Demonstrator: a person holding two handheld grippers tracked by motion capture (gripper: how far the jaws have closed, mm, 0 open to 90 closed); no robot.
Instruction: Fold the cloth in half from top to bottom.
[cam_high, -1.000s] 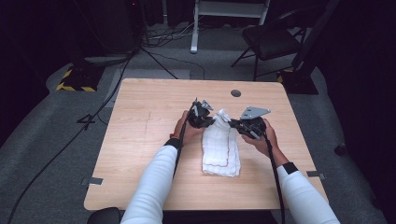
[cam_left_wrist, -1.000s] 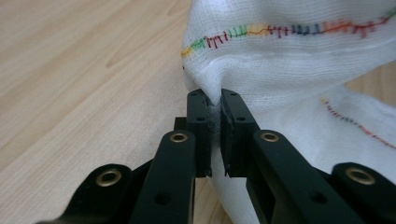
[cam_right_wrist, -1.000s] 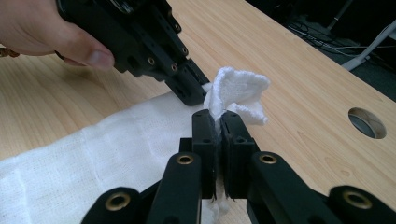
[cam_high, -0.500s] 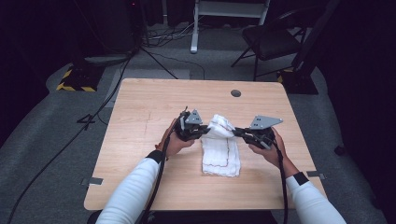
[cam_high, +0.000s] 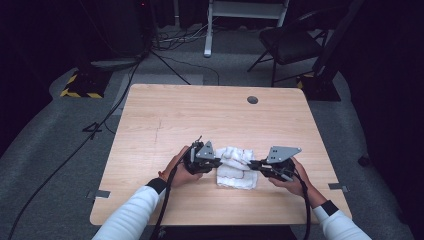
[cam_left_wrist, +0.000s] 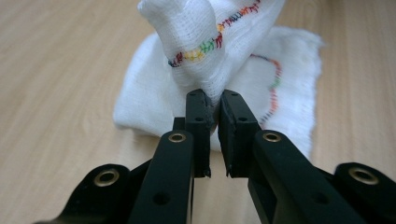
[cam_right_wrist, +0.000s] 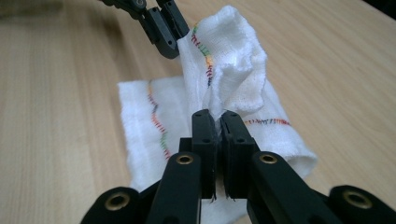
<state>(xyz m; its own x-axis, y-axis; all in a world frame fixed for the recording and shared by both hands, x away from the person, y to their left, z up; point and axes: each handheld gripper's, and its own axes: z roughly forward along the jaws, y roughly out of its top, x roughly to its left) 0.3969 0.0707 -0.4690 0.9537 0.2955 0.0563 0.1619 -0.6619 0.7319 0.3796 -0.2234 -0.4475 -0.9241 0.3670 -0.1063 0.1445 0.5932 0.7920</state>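
Observation:
A white gauze cloth (cam_high: 235, 169) with a multicoloured stitched border lies on the wooden table (cam_high: 200, 110), near its front edge. Part of it is lifted and bunched over the flat layer underneath. My left gripper (cam_high: 220, 161) is at the cloth's left side, shut on a pinched corner. In the left gripper view my left gripper (cam_left_wrist: 212, 100) grips a fold of the cloth (cam_left_wrist: 201, 28). My right gripper (cam_high: 252, 164) is shut on the opposite corner. In the right gripper view my right gripper (cam_right_wrist: 215, 116) pinches the cloth (cam_right_wrist: 229, 60), with the left gripper (cam_right_wrist: 163, 28) beyond it.
A round hole (cam_high: 252, 99) sits near the table's far edge. Behind the table stand a dark chair (cam_high: 290, 42) and a white frame (cam_high: 240, 10), with cables on the floor. Bare wood spreads left of the cloth and beyond it.
Both grippers have come toward the table's front edge, carrying the cloth's far end with them. The cloth, earlier laid out long, now looks shorter and doubled over.

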